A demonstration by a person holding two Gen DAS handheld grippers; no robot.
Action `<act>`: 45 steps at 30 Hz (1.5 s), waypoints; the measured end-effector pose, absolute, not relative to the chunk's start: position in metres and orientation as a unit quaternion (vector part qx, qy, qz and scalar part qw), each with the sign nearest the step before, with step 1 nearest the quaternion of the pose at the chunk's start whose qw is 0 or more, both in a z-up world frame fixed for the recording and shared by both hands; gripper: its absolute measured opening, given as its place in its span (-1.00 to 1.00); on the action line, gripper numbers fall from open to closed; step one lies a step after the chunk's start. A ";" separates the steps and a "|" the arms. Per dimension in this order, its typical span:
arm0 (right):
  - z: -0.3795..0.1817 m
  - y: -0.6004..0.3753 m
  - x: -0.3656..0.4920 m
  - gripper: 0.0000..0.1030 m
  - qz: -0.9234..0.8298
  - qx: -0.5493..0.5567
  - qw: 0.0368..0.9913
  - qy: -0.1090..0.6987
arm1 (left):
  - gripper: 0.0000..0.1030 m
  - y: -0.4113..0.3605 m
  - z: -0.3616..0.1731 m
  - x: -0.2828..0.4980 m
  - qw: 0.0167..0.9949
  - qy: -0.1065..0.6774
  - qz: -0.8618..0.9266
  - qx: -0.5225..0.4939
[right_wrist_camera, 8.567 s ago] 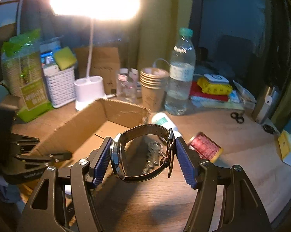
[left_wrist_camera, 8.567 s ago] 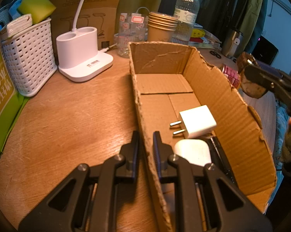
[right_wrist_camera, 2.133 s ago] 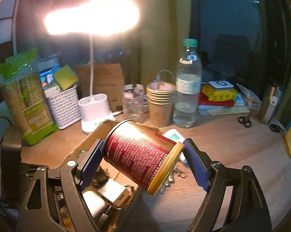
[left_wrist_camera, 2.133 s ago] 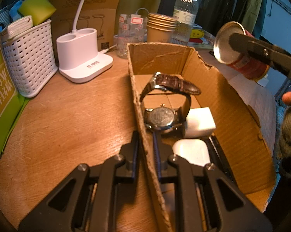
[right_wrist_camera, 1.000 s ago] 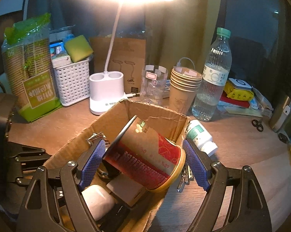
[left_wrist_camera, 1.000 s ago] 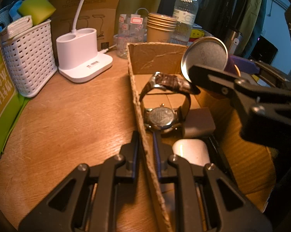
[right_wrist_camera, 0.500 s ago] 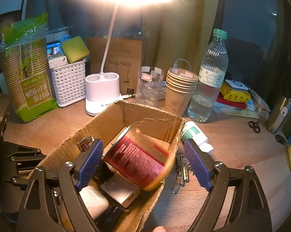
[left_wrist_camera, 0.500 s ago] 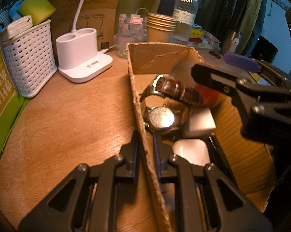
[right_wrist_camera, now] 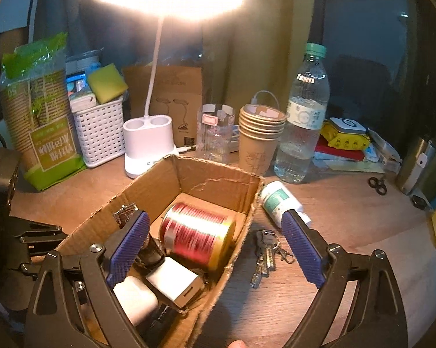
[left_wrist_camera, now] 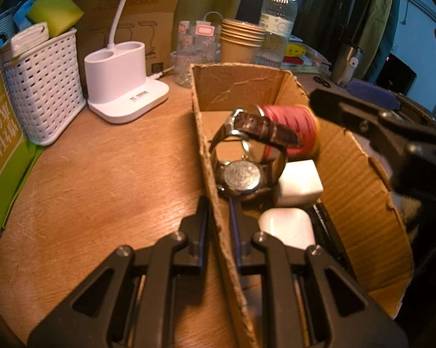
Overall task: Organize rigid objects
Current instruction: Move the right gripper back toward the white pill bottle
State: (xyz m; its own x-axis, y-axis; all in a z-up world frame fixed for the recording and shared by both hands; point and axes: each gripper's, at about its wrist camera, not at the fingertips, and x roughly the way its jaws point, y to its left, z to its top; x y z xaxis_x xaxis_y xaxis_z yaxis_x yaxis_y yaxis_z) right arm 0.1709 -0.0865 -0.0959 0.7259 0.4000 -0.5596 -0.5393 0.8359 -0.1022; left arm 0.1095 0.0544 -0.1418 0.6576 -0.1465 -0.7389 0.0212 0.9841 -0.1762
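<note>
An open cardboard box [left_wrist_camera: 357,191] [right_wrist_camera: 160,185] sits on the wooden table. Inside lie a red can [right_wrist_camera: 197,235] [left_wrist_camera: 293,129] on its side, a wristwatch [left_wrist_camera: 244,171] with a brown strap, a white charger plug [left_wrist_camera: 299,182] [right_wrist_camera: 171,282] and a white case [left_wrist_camera: 284,226] [right_wrist_camera: 134,298]. My left gripper [left_wrist_camera: 218,223] is shut on the box's left wall. My right gripper [right_wrist_camera: 215,249] is open and empty above the box's near right side. A bunch of keys [right_wrist_camera: 264,255] and a white pill bottle [right_wrist_camera: 279,200] lie on the table right of the box.
Behind the box stand a white lamp base [left_wrist_camera: 122,81], a white basket [left_wrist_camera: 41,87], a glass [right_wrist_camera: 215,133], stacked paper cups [right_wrist_camera: 260,136] and a water bottle [right_wrist_camera: 302,116]. A green cup package [right_wrist_camera: 41,121] is at the left. Scissors [right_wrist_camera: 377,185] lie far right.
My right gripper carried the red can over the box, opened, and the can dropped into the box's far end. The left gripper has held the box wall throughout.
</note>
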 end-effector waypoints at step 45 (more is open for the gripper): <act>-0.135 -0.162 0.263 0.82 0.180 -0.077 0.917 0.347 | -0.70 0.055 -0.142 0.110 0.907 0.411 -0.047 -0.076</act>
State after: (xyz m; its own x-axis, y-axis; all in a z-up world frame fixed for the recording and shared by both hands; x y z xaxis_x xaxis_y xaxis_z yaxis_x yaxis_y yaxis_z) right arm 0.2629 -0.1615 -0.1350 0.6951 0.2768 -0.6635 -0.3832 0.9235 -0.0163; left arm 0.1100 0.0547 -0.1420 0.6574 -0.1474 -0.7390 0.0224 0.9841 -0.1764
